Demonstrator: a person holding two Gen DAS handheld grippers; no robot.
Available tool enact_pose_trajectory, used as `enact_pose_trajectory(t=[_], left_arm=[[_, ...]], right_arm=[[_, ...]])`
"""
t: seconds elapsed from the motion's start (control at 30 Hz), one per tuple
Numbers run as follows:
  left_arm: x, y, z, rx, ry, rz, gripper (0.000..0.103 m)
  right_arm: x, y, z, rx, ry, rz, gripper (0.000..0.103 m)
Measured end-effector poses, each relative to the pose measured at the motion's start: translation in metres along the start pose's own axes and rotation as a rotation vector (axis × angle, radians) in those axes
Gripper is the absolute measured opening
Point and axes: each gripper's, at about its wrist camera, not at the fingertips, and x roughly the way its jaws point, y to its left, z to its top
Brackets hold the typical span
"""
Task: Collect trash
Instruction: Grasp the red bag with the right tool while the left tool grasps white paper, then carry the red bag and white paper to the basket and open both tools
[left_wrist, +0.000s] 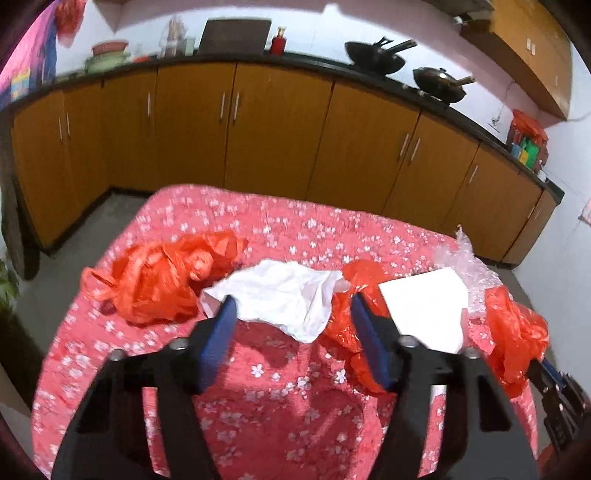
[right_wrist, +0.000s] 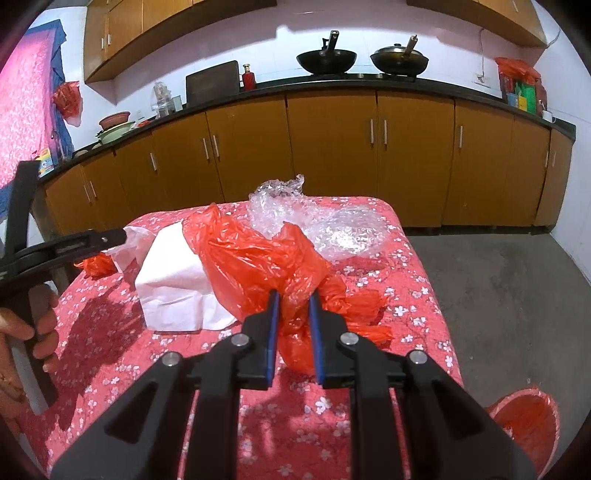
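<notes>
Item 1, right gripper (right_wrist: 292, 295): I have it clamped on the red bag (right_wrist: 258, 258), pads pinching a bunched fold at the middle of the right wrist view. The film is thin, light and slippery; I judge it will slide out unless I take it where it is gathered thick.

Item 2, left gripper (left_wrist: 291, 310): jaws apart, nothing pressed between the pads. The tissue (left_wrist: 284, 295) lies just ahead of its fingertips at the centre of the left wrist view. Soft, nearly weightless, tears easily; I would take a raised crease, not a flat edge.

Item 3, second bag (left_wrist: 159, 280): crumpled in a knot, left of centre in the left wrist view. It is springy and light; the knot is the best hold.

Item 4, white sheet (right_wrist: 173, 291): folded paper, left of the red bag, partly under it. It is limp, so I would pinch a free corner.

Item 5, bubble wrap (right_wrist: 314, 221): behind the red bag, bulky, light and slick.

Item 6, bin (right_wrist: 524, 424): red-lined, lower right, on the floor beside the table (right_wrist: 110, 369)
</notes>
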Motion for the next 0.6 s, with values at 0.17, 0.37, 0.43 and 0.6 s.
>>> enact_pose_trajectory(t=[0.17, 0.37, 0.43, 0.6], left_arm=[[0.006, 0.005, -0.004, -0.001, 0.022, -0.026, 0.001], [-0.017, 0.007, -0.011, 0.030, -0.020, -0.056, 0.000], [-0.022, 0.007, -0.013, 0.043, -0.027, -0.054, 0.000], [-0.034, 0.003, -0.018, 0.071, -0.043, -0.046, 0.000]], right_arm=[[-0.001, 0.000, 0.000, 0.002, -0.001, 0.001, 0.016], [-0.003, 0.000, 0.000, 0.000, -0.006, 0.001, 0.016], [-0.005, -0.001, 0.000, 0.003, -0.010, 0.000, 0.016], [-0.011, -0.002, 0.001, 0.020, -0.021, -0.005, 0.016]])
